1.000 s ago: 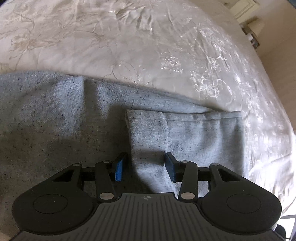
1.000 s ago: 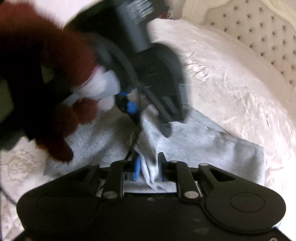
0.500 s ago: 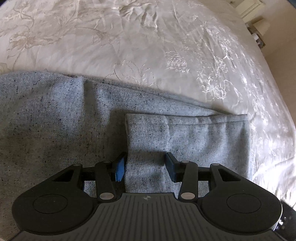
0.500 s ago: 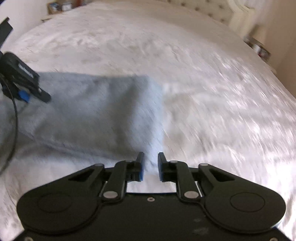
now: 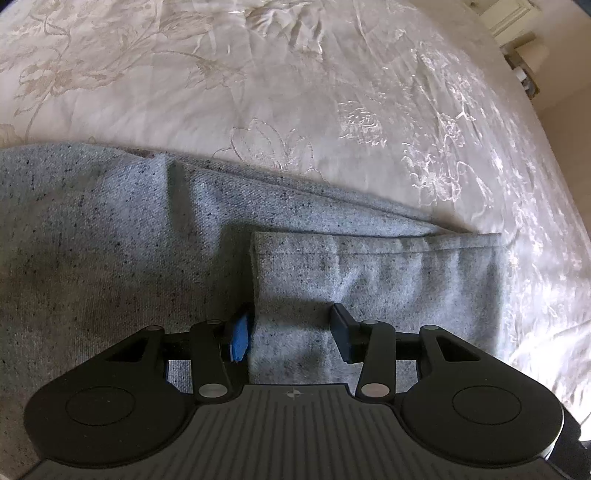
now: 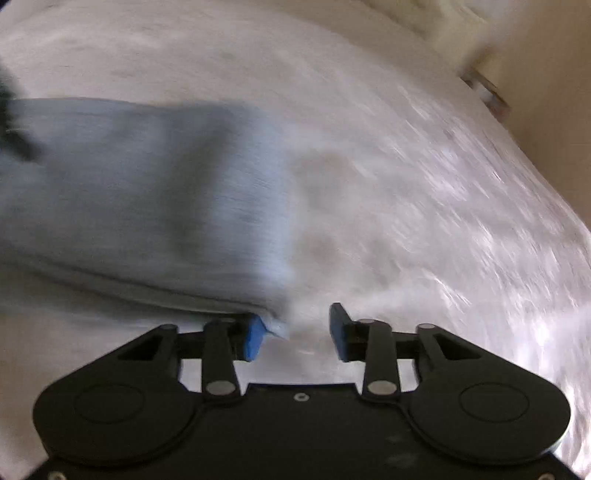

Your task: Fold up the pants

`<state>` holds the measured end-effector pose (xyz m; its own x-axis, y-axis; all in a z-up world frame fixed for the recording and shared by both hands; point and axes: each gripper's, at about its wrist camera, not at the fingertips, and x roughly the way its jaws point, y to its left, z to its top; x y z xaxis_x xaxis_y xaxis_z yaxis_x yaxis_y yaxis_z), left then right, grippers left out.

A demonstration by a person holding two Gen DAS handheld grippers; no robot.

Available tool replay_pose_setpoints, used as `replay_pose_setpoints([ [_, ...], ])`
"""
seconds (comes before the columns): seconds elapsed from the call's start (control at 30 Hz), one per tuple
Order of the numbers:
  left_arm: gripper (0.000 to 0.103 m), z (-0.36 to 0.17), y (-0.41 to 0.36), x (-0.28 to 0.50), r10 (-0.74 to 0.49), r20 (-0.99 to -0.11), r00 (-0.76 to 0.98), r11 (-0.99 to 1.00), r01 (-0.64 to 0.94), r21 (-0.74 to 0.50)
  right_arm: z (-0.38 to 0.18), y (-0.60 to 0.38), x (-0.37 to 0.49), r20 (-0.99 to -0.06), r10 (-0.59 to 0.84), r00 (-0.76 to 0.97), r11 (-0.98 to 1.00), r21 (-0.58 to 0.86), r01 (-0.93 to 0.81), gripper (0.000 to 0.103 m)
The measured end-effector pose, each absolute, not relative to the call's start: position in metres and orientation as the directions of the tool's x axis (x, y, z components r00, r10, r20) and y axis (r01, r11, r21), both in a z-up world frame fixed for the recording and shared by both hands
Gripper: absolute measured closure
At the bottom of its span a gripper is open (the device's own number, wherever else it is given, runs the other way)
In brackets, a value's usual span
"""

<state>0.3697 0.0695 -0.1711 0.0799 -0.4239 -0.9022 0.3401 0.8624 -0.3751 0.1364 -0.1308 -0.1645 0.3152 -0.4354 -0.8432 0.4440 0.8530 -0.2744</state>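
Grey speckled pants (image 5: 110,258) lie on a cream embroidered bedspread (image 5: 295,92). One leg end is folded back over them as a flat panel (image 5: 388,269). My left gripper (image 5: 291,334) hangs open just above this panel, its blue left pad beside the panel's left edge. The right wrist view is blurred by motion. It shows the folded pants (image 6: 129,192) at the left. My right gripper (image 6: 295,330) is at their near right corner. Its jaws are opening. The fabric corner lies by the left pad and is not pinched.
The bed's right edge curves down toward a beige floor (image 5: 569,147). A white cabinet (image 5: 506,18) and small items stand beyond the bed's far right corner. A beige wall (image 6: 546,74) rises past the bed in the right wrist view.
The right gripper swung away from the left gripper and the person's hand, carrying fabric to the pants' right end. Its jaws have widened off the cloth. The left gripper stayed put.
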Motion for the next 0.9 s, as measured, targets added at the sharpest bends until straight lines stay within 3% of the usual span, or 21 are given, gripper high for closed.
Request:
replay_pose_setpoints([
  [0.33,0.059,-0.146,0.078,0.358,-0.404,-0.908,0.116,0.878,0.328,-0.349,-0.115,-0.132,0.111,-0.834,-0.314,0.453,0.903,-0.116,0.413,0.059],
  [0.47,0.059,-0.128,0.077,0.343,-0.418,-0.896,0.151,0.867,0.361,-0.344,-0.105,-0.141,0.144,-0.818,-0.24,0.523,0.923,-0.025,0.384,0.083],
  [0.53,0.059,-0.131,0.071,0.337,-0.422,-0.895,0.142,0.863,0.365,-0.349,-0.112,-0.144,0.169,-0.819,-0.204,0.537,0.929,0.011,0.37,0.088],
  [0.73,0.059,-0.163,0.059,0.326,-0.369,-0.921,0.127,0.878,0.374,-0.3,-0.171,-0.156,0.228,-0.901,-0.17,0.4,0.936,-0.02,0.352,0.091],
  [0.83,0.059,-0.158,0.063,0.324,-0.384,-0.913,0.138,0.873,0.375,-0.311,-0.169,-0.151,0.23,-0.899,-0.199,0.389,0.938,-0.06,0.341,0.091],
  [0.9,0.047,-0.148,0.077,0.321,-0.427,-0.892,0.147,0.865,0.353,-0.356,-0.157,-0.144,0.227,-0.886,-0.203,0.417,0.939,-0.057,0.338,0.089],
])
